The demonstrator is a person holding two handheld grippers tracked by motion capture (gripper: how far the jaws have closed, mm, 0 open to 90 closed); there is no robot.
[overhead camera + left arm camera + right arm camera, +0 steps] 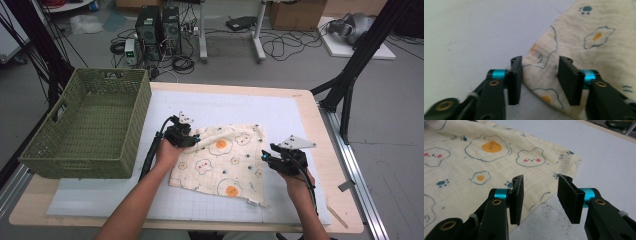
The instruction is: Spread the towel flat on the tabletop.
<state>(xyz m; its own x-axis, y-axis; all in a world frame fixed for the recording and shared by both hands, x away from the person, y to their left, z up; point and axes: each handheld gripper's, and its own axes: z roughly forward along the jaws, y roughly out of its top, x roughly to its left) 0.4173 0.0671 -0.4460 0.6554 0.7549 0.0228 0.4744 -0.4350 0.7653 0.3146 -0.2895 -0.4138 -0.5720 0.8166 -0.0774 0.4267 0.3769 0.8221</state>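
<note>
A cream cloth (225, 160) printed with fried eggs and small bears lies spread flat on the white mat. My left gripper (192, 140) is at its upper left corner. In the left gripper view the jaws of that gripper (540, 75) stand apart, with the cloth's corner (544, 72) lying between them and neither pad pressing on it. My right gripper (265, 156) is at the cloth's right edge. Its jaws (540, 195) are also apart, low over the edge of the cloth (486, 165), and hold nothing.
A green woven basket (135, 130) stands at the table's left, close to my left hand. The white gridded mat (225, 105) covers most of the wooden table (310, 115). Cables, computer boxes and black stand legs are on the floor beyond.
</note>
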